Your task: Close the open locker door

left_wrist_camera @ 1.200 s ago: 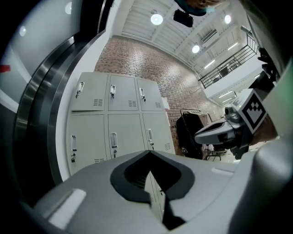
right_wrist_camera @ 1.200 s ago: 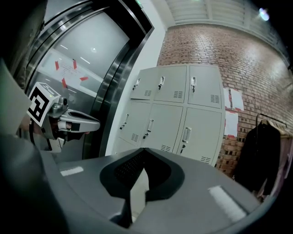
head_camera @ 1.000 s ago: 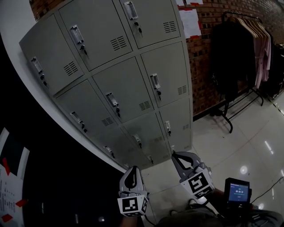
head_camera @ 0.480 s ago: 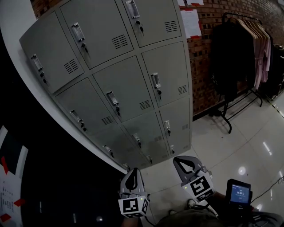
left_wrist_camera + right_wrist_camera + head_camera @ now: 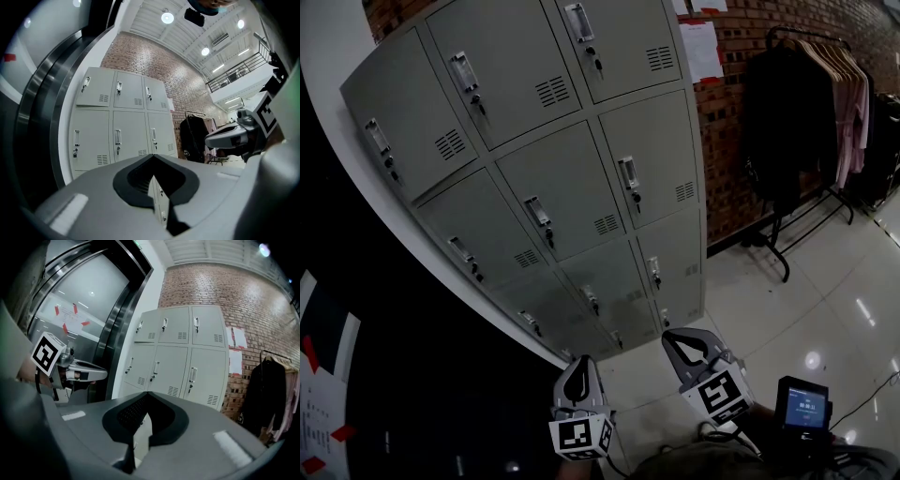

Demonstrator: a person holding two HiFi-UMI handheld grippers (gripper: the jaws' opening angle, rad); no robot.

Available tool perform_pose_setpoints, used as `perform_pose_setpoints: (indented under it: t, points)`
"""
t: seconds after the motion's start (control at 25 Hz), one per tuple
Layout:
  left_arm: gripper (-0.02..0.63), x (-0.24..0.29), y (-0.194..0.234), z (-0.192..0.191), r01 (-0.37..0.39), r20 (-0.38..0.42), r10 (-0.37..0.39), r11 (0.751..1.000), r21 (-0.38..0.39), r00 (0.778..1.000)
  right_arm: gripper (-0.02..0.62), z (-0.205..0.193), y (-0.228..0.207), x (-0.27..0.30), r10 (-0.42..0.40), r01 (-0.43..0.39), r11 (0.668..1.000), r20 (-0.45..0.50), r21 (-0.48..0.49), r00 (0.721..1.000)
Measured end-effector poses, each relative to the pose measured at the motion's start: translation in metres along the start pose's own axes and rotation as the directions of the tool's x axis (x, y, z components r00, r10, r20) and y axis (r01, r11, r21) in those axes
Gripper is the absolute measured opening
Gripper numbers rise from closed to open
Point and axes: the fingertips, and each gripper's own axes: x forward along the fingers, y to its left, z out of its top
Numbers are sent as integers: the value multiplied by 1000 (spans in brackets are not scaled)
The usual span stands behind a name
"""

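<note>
Both jaw pairs are pressing together, empty; I'm holding left gripper (image 5: 578,364) & right gripper (image 5: 677,339) well short of locker bank (image 5: 562,159). No door is showing ajar there; prob. light, stiff steel, suiting a flat push beside latch (image 5: 627,174).

Left gripper (image 5: 578,362): low at my left side, pointing level, jaws closed tip to tip with nothing between them. Right gripper (image 5: 672,337): just beside it and a little further forward, also level, jaws pressed together and empty. The two grippers stand apart and do not touch.
</note>
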Motion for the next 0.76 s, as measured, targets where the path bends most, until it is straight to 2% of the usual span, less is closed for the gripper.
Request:
perform_pose_setpoints:
  t: [0.76]
  points:
    - [2, 2, 3, 10, 30, 21, -30, 1000, 8, 999, 6, 9, 2, 5, -15, 16, 999, 2, -40, 1000]
